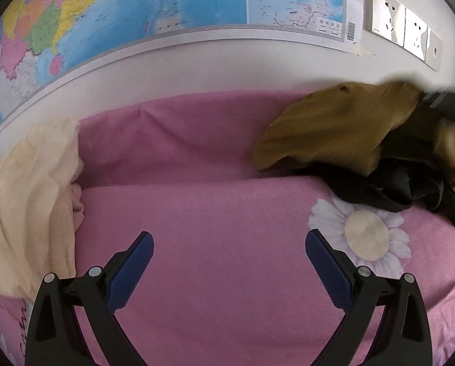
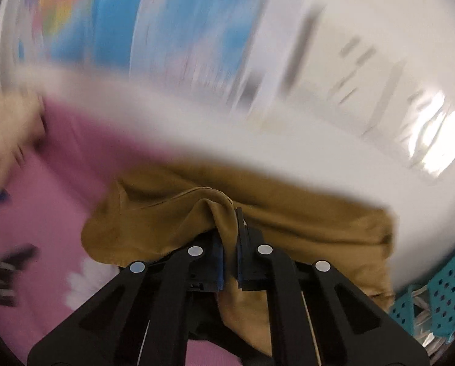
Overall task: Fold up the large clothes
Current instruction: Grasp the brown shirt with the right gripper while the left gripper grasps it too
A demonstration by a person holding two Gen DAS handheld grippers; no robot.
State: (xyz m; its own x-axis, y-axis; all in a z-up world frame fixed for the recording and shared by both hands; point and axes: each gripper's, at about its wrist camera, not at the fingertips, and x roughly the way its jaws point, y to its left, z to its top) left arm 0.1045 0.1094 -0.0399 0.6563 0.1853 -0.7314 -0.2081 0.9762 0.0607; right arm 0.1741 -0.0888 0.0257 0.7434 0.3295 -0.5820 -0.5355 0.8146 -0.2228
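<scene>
A mustard-brown garment [image 1: 334,128] lies bunched at the far right of the pink bed cover [image 1: 212,213], over a black garment [image 1: 410,183]. My left gripper [image 1: 229,244] is open and empty, low over the pink cover. My right gripper [image 2: 229,244] is shut on a fold of the mustard-brown garment [image 2: 172,213] and lifts it; this view is blurred by motion. The right gripper shows as a dark blur at the far right of the left wrist view [image 1: 444,100].
A cream cloth [image 1: 29,189] is heaped at the left edge of the bed. A white wall with a map [image 1: 136,6] and sockets [image 1: 404,27] stands behind. A teal perforated basket [image 2: 435,299] sits at the right. A daisy print [image 1: 364,231] marks the cover.
</scene>
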